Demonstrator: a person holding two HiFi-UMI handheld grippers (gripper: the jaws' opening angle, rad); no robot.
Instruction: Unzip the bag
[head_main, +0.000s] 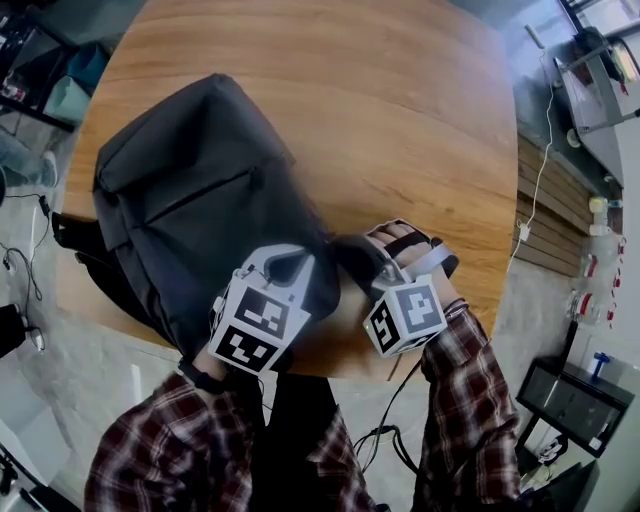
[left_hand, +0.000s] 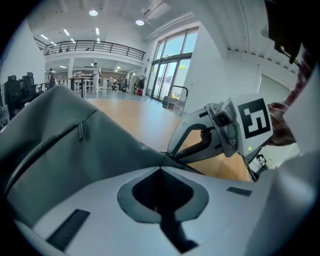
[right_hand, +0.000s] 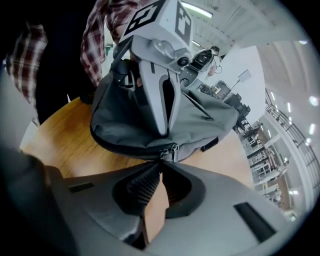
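Nearest to the person, two checked sleeves (head_main: 455, 385) are reaching out over the near edge of the round wooden table (head_main: 400, 110). The left gripper (left_hand: 161, 167) is holding its jaws together on a fold of the grey fabric of the bag (head_main: 200, 190). The right gripper (right_hand: 161, 162) is standing just beside it, and its ribbed jaws are meeting at the tips on the zipper pull (right_hand: 172, 149) at the bag's near end.

The bag is lying on the left near part of the table. Its near end is reaching the table's rim by the grippers, and its left side is hanging a little over the rim, where dark straps (head_main: 70, 235) are dropping down. Behind and to the right of the bag the wood is lying bare up to the far rim.

In the left gripper view a second small pull (left_hand: 80, 130) is hanging on the bag's front pocket.

Off the table, to the right, a white cable (head_main: 540, 170) is running down along the floor boards, and a black cabinet (head_main: 575, 400) is standing lower right.

The marker cubes are covering both pairs of jaws in the head view.
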